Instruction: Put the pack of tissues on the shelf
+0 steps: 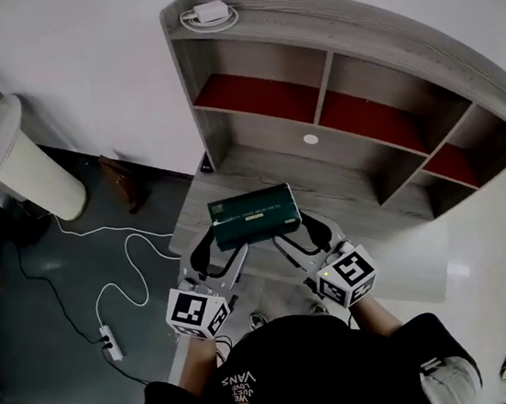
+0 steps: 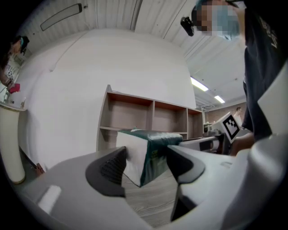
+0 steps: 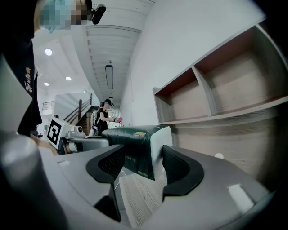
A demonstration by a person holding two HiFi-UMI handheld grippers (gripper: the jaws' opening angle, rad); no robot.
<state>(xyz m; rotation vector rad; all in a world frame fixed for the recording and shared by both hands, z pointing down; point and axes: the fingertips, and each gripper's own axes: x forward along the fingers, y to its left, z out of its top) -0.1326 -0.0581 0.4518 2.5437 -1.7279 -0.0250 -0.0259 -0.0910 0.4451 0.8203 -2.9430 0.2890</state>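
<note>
**Pack gripped at both ends, not yet on the shelf**

Your left gripper [image 2: 146,164] and right gripper [image 3: 143,164] each clamp one end of the pack of tissues [image 1: 255,216], likely to carry it level. It hangs over the wooden ledge [image 1: 325,187], facing the shelf [image 1: 322,90] and its open compartments.

Left gripper [image 2: 146,155], right gripper [image 3: 143,155]: jaws clamped
</note>
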